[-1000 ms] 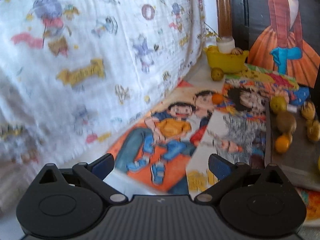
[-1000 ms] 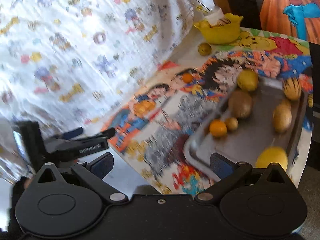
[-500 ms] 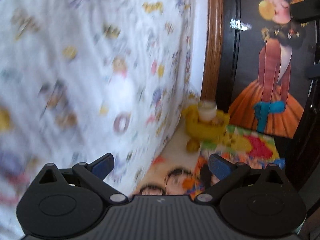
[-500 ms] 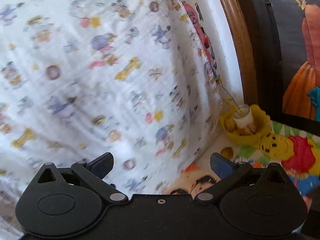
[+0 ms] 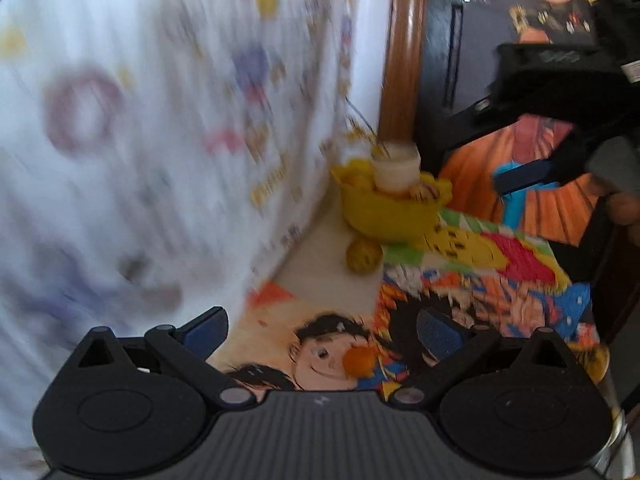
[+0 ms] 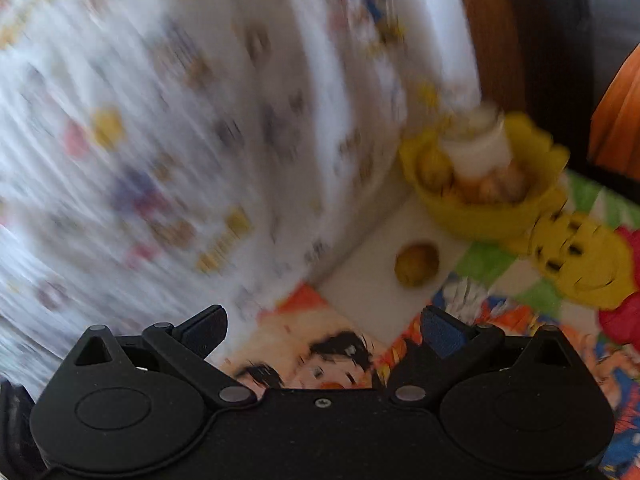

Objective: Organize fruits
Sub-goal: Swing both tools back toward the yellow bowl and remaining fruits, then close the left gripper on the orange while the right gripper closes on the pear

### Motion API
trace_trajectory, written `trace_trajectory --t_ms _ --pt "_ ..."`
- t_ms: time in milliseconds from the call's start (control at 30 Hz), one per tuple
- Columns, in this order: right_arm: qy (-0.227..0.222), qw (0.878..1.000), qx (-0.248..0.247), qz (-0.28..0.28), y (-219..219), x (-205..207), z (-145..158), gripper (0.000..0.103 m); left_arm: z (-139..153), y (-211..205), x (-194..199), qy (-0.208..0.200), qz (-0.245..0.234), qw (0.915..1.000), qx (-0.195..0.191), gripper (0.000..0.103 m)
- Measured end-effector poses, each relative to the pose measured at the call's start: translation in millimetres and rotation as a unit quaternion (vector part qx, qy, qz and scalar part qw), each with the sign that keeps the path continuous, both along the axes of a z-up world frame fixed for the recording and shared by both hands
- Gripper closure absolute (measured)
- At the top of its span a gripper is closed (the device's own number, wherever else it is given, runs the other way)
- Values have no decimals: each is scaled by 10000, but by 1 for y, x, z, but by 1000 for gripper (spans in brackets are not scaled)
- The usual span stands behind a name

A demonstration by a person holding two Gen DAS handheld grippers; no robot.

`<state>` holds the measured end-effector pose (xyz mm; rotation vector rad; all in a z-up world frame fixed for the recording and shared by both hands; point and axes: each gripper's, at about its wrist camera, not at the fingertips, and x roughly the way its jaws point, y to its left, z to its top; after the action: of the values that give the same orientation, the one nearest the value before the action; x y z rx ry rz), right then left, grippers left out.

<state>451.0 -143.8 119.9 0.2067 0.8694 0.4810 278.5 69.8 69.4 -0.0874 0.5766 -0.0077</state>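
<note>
Both views swing back down since half second ago; small orange point(image 5: 359, 361) again visible, on cartoon mat near my left gripper point(image 5: 322, 330). Left jaws wide apart, empty. Right gripper point(image 6: 323, 330) same, empty. Yellow bowl point(image 6: 486, 216) at far corner by curtain point(image 6: 192, 128), brownish-yellow fruit point(image 6: 416, 265) just before it. I judge: tray lost from sight, next pick starts.

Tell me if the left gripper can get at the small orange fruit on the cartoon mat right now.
Probably yes. The left gripper is open and empty, and the small orange fruit lies loose on the mat just ahead, between its fingers, with nothing crowding it.
</note>
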Motion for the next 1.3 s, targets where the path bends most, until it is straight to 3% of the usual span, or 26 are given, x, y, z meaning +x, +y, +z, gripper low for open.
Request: trace_trajectory --t_ms 167,367,667,1067,1300 --pt "151 9986 -341 371 15 20 -62 1 -42 -7 16 62 -248 9997 9 0" --pt "-29 9952 -742 640 26 36 -97 1 -72 -13 28 122 -347 9992 157 4" --pt "-599 9886 -1157 754 29 60 -123 1 -91 -20 49 245 -413 9988 89 20" --pt "-775 9911 -1066 164 32 102 -149 6 -104 -20 69 415 -487 9975 -301 68" --pt "-895 9890 -1174 31 39 117 -157 10 -105 -16 77 386 -352 9972 -528 69"
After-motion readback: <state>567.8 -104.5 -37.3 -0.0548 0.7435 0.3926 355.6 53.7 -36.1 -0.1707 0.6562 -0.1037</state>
